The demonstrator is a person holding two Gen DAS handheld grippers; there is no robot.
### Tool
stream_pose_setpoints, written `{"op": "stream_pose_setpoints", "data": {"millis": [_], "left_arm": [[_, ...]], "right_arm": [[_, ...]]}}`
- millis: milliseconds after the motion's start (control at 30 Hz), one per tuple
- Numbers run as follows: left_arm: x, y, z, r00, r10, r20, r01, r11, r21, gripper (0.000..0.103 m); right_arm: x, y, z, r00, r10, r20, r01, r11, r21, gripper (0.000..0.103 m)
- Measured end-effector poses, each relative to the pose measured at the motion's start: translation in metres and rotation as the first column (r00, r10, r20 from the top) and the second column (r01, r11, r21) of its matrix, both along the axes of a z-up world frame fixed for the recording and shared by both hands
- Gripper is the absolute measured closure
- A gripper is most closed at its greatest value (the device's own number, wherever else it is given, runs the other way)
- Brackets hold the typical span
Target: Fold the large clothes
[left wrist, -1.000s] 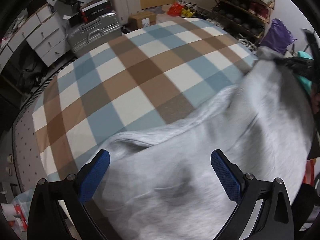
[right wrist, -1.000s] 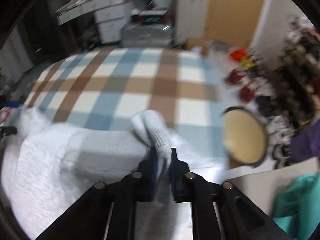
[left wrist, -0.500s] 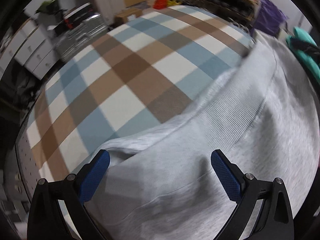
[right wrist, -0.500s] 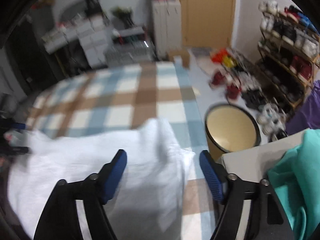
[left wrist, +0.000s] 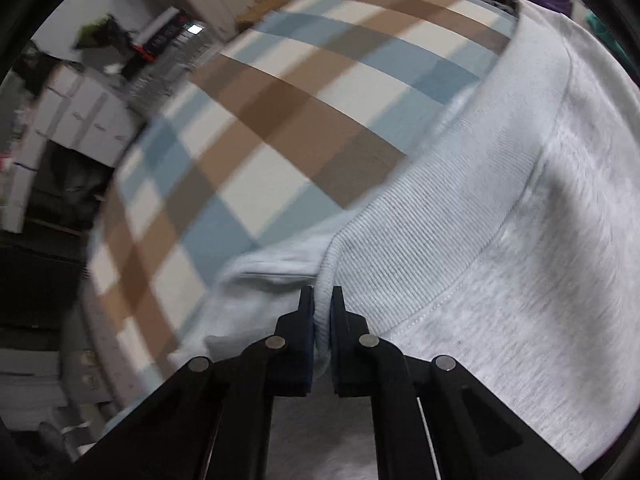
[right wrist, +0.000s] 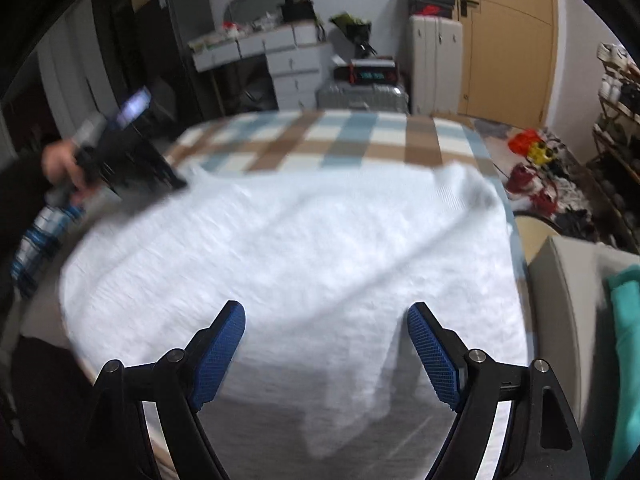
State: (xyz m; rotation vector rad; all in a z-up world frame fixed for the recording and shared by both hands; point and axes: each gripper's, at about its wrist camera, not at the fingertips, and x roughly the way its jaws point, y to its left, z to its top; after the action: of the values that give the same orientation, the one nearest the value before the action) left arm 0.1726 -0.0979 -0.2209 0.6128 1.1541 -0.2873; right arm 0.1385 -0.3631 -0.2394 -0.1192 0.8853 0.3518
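Pinching the ribbed hem corner, left gripper [left wrist: 319,312] is closed on grey sweatshirt [left wrist: 500,240]; soft, limp, light. Right gripper [right wrist: 325,336] wide open, empty, above checked bed [right wrist: 360,140].

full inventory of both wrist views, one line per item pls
sweatshirt: 1, light grey, spread over the checked cover, ribbed hem at the left side
checked cover: 1, blue, brown and cream, on the work surface under the sweatshirt
drawer units: several, white, back wall
suitcase: 1, silver, behind the cover
door: 1, tan, back right
shoe rack: 1, far right
shoes: several, red and yellow, on the floor at right
teal cloth: 1, right edge
left gripper: 1, black, shut on the ribbed hem
right gripper: 1, blue pads, open above the sweatshirt
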Motion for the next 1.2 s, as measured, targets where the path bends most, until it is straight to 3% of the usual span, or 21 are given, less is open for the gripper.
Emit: {"op": "stream_pose_setpoints", "data": {"millis": [100,167,267,333,400,467,533,600,700,767,800,833,867,900,933,1000,1033,1133,1200], "left_arm": [[-0.004,0.003,0.012,0.997,0.010,0.082,-0.014,0.999,0.043,0.101],[-0.003,0.006,0.014,0.988,0.032,0.149,-0.042,0.997,0.063,0.101],[0.004,0.011,-0.002,0.988,0.081,0.134,-0.093,0.992,0.084,0.096],[0.005,0.011,-0.013,0.983,0.112,0.147,-0.133,0.982,0.136,0.091],[0.006,0.017,-0.016,0.978,0.155,0.143,-0.178,0.969,0.169,0.071],[-0.006,0.032,0.003,0.974,0.194,0.114,-0.201,0.978,0.057,0.068],[-0.021,0.045,0.031,0.963,0.246,0.111,-0.240,0.968,-0.071,0.060],[-0.047,0.049,0.060,0.958,0.276,0.073,-0.251,0.935,-0.249,0.037],[-0.090,0.016,0.070,0.988,0.144,0.048,-0.112,0.907,-0.405,0.027],[-0.114,-0.013,0.050,0.997,0.066,0.045,-0.043,0.919,-0.391,0.022],[-0.122,-0.027,0.029,0.998,0.057,0.006,-0.051,0.930,-0.365,0.022],[-0.123,-0.032,0.011,0.996,0.066,-0.056,-0.081,0.938,-0.338,0.022],[-0.124,-0.037,-0.013,0.988,0.098,-0.122,-0.131,0.946,-0.297,0.022],[-0.125,-0.038,-0.026,0.983,0.123,-0.134,-0.156,0.949,-0.274,0.021],[-0.125,-0.035,-0.035,0.983,0.140,-0.117,-0.169,0.941,-0.293,0.019],[-0.123,-0.022,-0.040,0.971,0.224,-0.080,-0.237,0.921,-0.309,0.000],[-0.121,-0.016,-0.043,0.966,0.243,-0.086,-0.258,0.914,-0.314,0.000],[-0.119,-0.009,-0.033,0.957,0.280,-0.075,-0.290,0.909,-0.301,0.001],[-0.127,-0.005,-0.016,0.953,0.292,-0.077,-0.299,0.879,-0.372,0.003]], "right_arm": [[0.013,-0.007,-0.019,0.996,-0.062,-0.069,0.061,0.998,-0.005,0.019],[0.015,-0.009,-0.025,0.994,-0.080,-0.069,0.080,0.997,-0.006,0.019],[0.017,-0.003,-0.027,0.995,-0.073,-0.064,0.069,0.995,-0.065,0.017],[0.018,-0.001,-0.025,0.993,-0.078,-0.083,0.071,0.994,-0.089,0.017],[0.020,-0.002,-0.017,0.989,-0.103,-0.105,0.093,0.991,-0.094,0.017],[0.017,-0.004,-0.002,0.989,-0.117,-0.092,0.110,0.991,-0.074,0.017],[0.013,-0.001,0.020,0.994,-0.087,-0.063,0.087,0.996,-0.002,0.017],[0.011,0.010,0.031,0.997,-0.064,-0.045,0.065,0.997,0.035,0.017],[0.016,0.047,0.022,0.997,0.005,-0.083,-0.004,1.000,0.002,0.015],[0.020,0.070,-0.006,0.992,0.023,-0.122,-0.038,0.992,-0.122,0.015],[0.023,0.075,-0.026,0.989,0.002,-0.146,-0.034,0.976,-0.215,0.015],[0.023,0.072,-0.038,0.989,-0.004,-0.150,-0.032,0.970,-0.240,0.012],[0.023,0.063,-0.044,0.990,-0.008,-0.142,-0.021,0.980,-0.196,0.008],[0.026,0.054,-0.046,0.986,-0.024,-0.164,-0.002,0.988,-0.154,0.008],[0.028,0.048,-0.044,0.982,-0.036,-0.186,0.010,0.990,-0.141,0.008],[0.026,0.045,-0.033,0.977,-0.099,-0.191,0.062,0.979,-0.194,0.013],[0.019,0.044,-0.021,0.977,-0.110,-0.180,0.077,0.980,-0.181,0.016],[-0.010,0.050,0.011,0.987,-0.026,-0.161,0.020,0.999,-0.039,0.016],[-0.032,0.063,0.022,0.990,0.039,-0.138,-0.037,0.999,0.019,0.016]]}}
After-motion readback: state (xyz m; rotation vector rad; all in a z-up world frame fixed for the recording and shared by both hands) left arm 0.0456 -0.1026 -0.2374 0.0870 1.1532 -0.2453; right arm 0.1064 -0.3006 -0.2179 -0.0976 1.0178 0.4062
